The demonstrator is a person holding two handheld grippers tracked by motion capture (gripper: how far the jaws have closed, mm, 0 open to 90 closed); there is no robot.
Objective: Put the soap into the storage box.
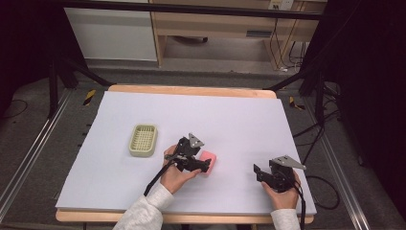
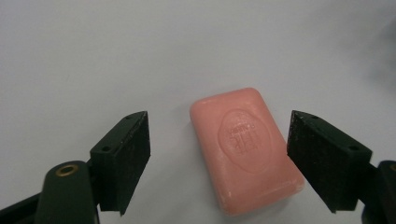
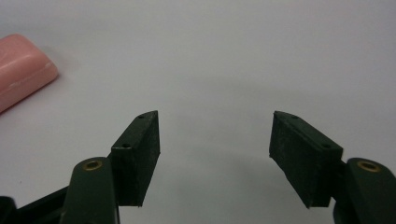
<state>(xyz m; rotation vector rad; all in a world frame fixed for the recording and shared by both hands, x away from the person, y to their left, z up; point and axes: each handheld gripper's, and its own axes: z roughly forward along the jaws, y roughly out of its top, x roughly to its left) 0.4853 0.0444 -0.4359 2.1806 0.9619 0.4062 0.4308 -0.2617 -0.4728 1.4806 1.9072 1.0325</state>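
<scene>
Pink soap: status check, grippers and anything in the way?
Left gripper open, jaws astride the pink soap, pads not touching. Right gripper open, empty. Soap flat on the table. Soap dish apart at left; nothing blocking.

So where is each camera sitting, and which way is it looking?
High view: above the person's side, looking forward and down on the table; shows both forearms, left gripper, right gripper, green soap dish.
Left gripper view: rides on the left gripper, looking down its open jaws at the pink soap between them, untouched.
Right gripper view: rides on the right gripper, facing bare table through open jaws.
Shared: all three views show the soap.
</scene>
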